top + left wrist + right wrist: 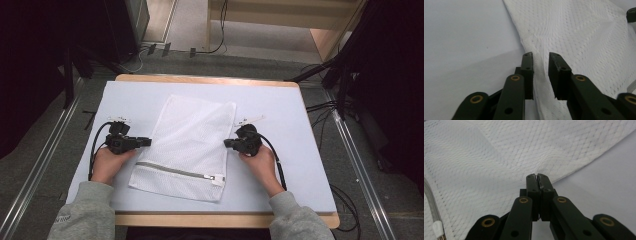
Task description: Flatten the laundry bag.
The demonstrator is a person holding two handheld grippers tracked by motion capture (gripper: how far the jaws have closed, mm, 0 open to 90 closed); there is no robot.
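Left hand-held gripper (146, 141): jaws parted, bag edge in the gap, pads not pressing. White mesh laundry bag (190, 145) lies flat mid-desk (300, 165), zipper (175, 170) at near end. Right hand-held gripper (228, 143): jaws pinched tight on bag's right edge.

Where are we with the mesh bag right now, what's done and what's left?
Done: the white mesh laundry bag lies flat on the table, its zipper closed at the near end. In hand: the right tool is shut on the bag's edge, which bunches at its tips. The left tool has its jaws apart with the opposite edge between them, not pinched. Left: whatever handling follows; no fold shows.
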